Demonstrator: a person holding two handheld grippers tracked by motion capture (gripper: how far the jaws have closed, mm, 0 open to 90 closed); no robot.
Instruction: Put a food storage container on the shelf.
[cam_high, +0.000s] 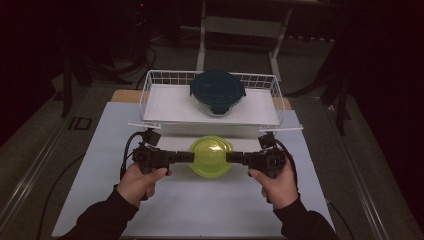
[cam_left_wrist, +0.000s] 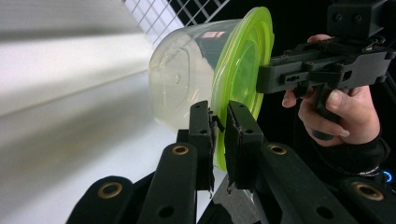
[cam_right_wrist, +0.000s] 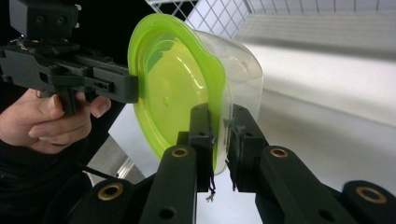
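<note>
**High view: we hold the green-lidded container from both sides**

High view shows the white table (cam_high: 200, 210) as the biggest thing, and at its far end stands the white wire basket (cam_high: 150, 87). Inside the basket sits a glass container with a dark blue lid (cam_high: 217, 91), well apart from our grippers.

In front of the basket, between our two hands, is the clear container with the green lid (cam_high: 211, 156). We cannot tell for sure if it rests on the table or is lifted a little.

Our left gripper (cam_high: 190, 157) comes to it from the left and our right gripper (cam_high: 230, 158) from the right, and both touch the rim of the lid.

In the left gripper view the two black jaws are almost closed, with only the thin green lid edge (cam_left_wrist: 218, 140) pinched between them. The right gripper view shows the same thing on the opposite side: the jaws stand nearly together and clamp the lid edge (cam_right_wrist: 217, 135). The clear bowl part (cam_right_wrist: 243, 79) hangs under the lid, toward the table surface.
</note>
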